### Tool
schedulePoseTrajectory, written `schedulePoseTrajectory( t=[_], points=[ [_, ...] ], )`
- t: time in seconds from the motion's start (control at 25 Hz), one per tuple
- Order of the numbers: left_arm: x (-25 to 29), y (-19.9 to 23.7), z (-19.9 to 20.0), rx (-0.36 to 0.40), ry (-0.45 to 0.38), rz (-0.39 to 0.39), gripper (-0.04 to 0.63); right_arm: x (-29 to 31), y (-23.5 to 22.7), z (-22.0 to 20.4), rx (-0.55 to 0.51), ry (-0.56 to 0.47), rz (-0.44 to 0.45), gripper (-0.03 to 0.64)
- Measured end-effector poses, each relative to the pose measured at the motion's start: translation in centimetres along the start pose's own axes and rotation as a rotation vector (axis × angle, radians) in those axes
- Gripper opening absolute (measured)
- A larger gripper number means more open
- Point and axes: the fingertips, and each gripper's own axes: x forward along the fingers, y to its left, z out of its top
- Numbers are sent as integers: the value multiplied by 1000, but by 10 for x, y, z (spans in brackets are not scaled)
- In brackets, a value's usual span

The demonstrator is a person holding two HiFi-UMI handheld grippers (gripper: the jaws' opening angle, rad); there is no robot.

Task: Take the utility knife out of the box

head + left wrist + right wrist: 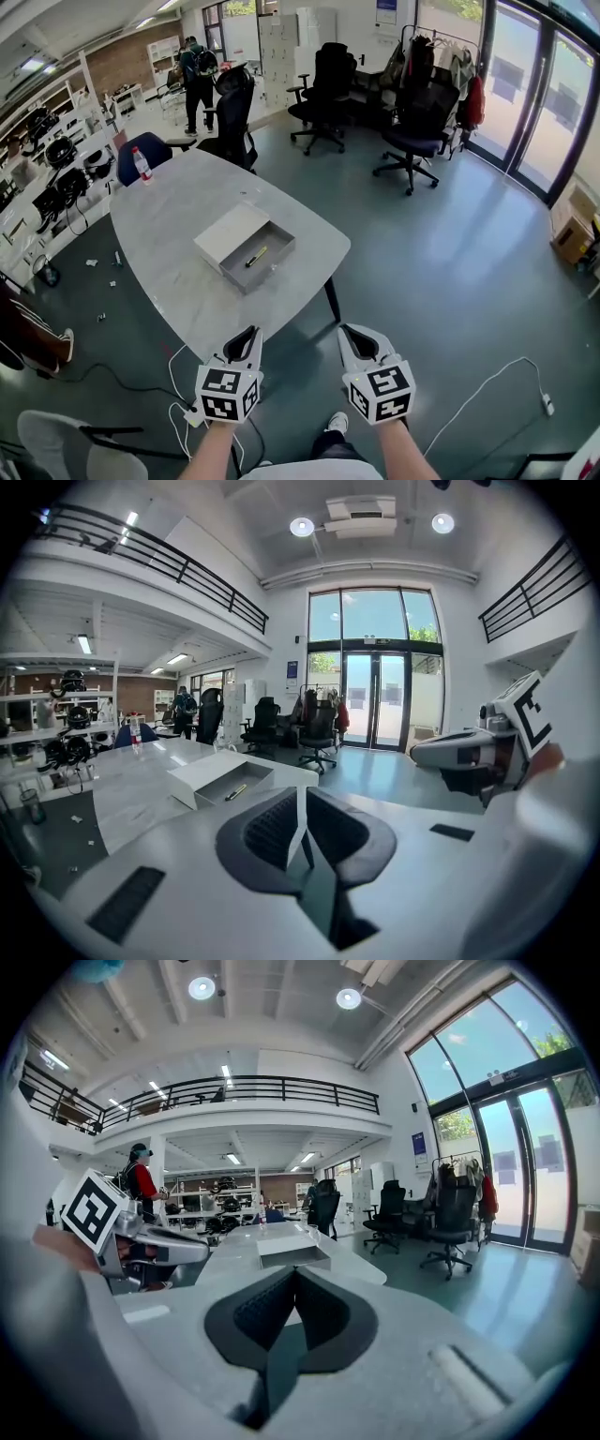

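A grey open box point(246, 247) with its white lid slid to the left lies on the pale oval table point(169, 225). Inside it rests the utility knife point(256, 256), dark with a yellow end, also visible as a small stick point(235, 791) in the box point(216, 777). My left gripper point(246, 339) hovers short of the table's near tip, jaws shut and empty. My right gripper point(353, 336) floats over the floor right of the table, shut with nothing in it. The right gripper view has the box point(292, 1251) straight ahead, knife hidden by its wall.
A water bottle point(142, 164) stands at the table's far left end beside a blue chair point(142, 155). Black office chairs point(412, 131) are grouped at the back. A person point(198, 80) stands far off. Cables and a power strip point(192, 412) lie on the floor near my feet.
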Motion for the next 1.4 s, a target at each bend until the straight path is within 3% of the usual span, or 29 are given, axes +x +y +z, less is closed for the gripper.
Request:
schedulePoseTrajectory(
  t=[0.68,0.8,1.4],
  points=[
    [77,-15,28,-52,-48,178,39,43,-89,10,-33,20,140,5],
    [81,-15,30,-70,-54,192,101,49,-94,12,-34,18,158,5],
    [109,13,16,-121,-25,228,180,94,-94,12,-69,40,242,5]
  ],
)
